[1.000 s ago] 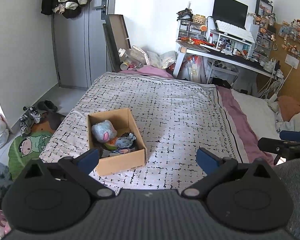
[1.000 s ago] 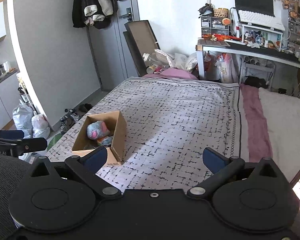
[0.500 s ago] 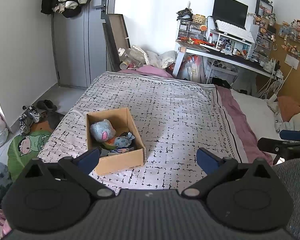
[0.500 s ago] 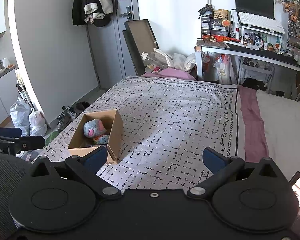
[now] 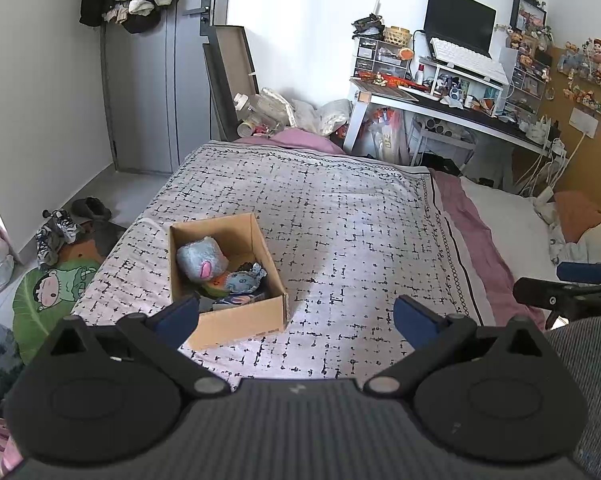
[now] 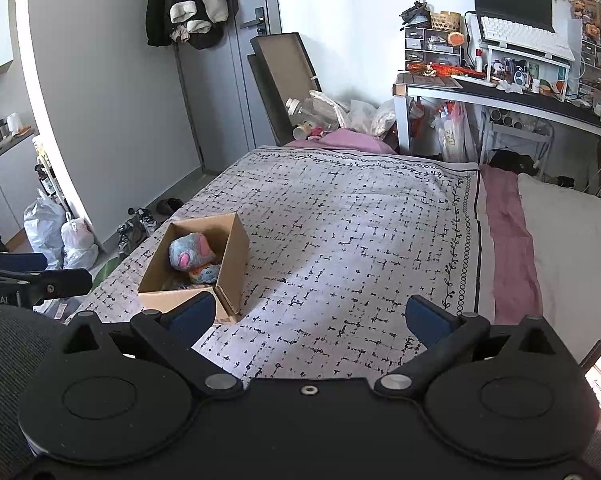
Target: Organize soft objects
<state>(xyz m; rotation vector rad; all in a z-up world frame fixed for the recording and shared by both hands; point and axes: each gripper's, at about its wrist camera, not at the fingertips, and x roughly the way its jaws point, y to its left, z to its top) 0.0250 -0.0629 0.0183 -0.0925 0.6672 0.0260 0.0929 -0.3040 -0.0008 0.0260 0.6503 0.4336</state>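
An open cardboard box [image 5: 266,248] sits on the patterned bedspread [image 5: 340,216] near the bed's left edge; it also shows in the right wrist view [image 6: 236,248]. Inside lie a pale blue plush with a pink patch [image 5: 200,258], a small blue plush [image 5: 242,278] and other soft toys. The blue plush shows in the right wrist view [image 6: 190,256] too. My left gripper [image 5: 296,316] is open and empty, held back above the bed's near edge. My right gripper [image 6: 308,316] is open and empty, also held back from the box.
A cluttered desk [image 5: 452,100] with monitor and keyboard stands at the back right. Bags and bottles [image 5: 284,112] pile beyond the bed's far end. Shoes [image 5: 56,228] and a green mat [image 5: 48,288] lie on the floor left. Rumpled bedding [image 5: 580,232] lies right.
Both views have drifted slightly; the box appears a little lower left in the right wrist view. Both grippers stay open and empty.
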